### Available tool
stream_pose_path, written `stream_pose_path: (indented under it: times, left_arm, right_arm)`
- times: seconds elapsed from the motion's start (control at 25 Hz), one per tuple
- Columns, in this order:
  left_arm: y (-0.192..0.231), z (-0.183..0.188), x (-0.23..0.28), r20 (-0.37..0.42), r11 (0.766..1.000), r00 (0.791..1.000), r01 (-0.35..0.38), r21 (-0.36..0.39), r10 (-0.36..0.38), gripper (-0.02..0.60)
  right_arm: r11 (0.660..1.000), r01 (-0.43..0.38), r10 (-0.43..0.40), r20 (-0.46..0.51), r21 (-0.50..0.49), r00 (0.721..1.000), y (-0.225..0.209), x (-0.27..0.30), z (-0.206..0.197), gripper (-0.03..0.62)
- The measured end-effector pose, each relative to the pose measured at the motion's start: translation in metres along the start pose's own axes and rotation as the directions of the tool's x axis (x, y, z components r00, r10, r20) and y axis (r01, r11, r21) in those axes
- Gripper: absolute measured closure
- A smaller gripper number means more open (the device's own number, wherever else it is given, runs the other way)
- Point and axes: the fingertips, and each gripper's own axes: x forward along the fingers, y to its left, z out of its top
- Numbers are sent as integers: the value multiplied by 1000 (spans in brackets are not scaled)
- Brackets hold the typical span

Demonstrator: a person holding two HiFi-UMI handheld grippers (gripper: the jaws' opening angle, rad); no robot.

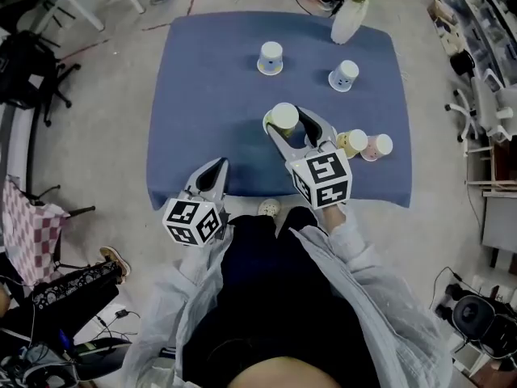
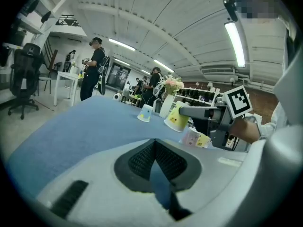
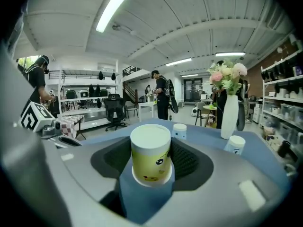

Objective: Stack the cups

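My right gripper (image 1: pixel 284 121) is shut on a yellow paper cup (image 1: pixel 283 117) with a cartoon face and holds it above the middle of the blue cloth (image 1: pixel 210 103). In the right gripper view the yellow cup (image 3: pixel 150 157) sits between the pads (image 3: pixel 187 162), white base up. Two white-and-blue cups (image 1: pixel 271 57) (image 1: pixel 344 75) stand upside down farther back. A yellow cup (image 1: pixel 353 141) and a pink cup (image 1: pixel 377 145) lie on their sides to the right. My left gripper (image 1: pixel 212 176) is shut and holds nothing, at the table's near edge.
A white vase of flowers (image 1: pixel 349 18) stands at the far right of the cloth, behind the right blue cup. An office chair (image 1: pixel 32 71) is left of the table, shelving (image 1: pixel 485 23) to the right. People stand in the background (image 2: pixel 92 70).
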Motion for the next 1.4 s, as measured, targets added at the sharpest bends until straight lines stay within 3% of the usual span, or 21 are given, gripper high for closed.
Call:
stream_pose_path:
  times: [0.16,0.6,0.88,1.4]
  left_arm:
    - [-17,2,17,-22,997,997,78,24,-77,591]
    - [-66,0,54,-64,981,981,187,52,-183,591]
    - [-90,4,69,-75,972,973,222,71,-217,591]
    - [-92,-1,69,-89,975,975,211,72,-205,591]
  right_arm:
    - [994,103,-103,8,19,995,-31,-30,3,319]
    - [961,270,-271,-1,58,963,-96,-101,-7,319]
    - [958,275,-273,-29,79,961,-107,-111,-22,319]
    - [954,292,-291,-21,73,956,-116,-109,-31,309]
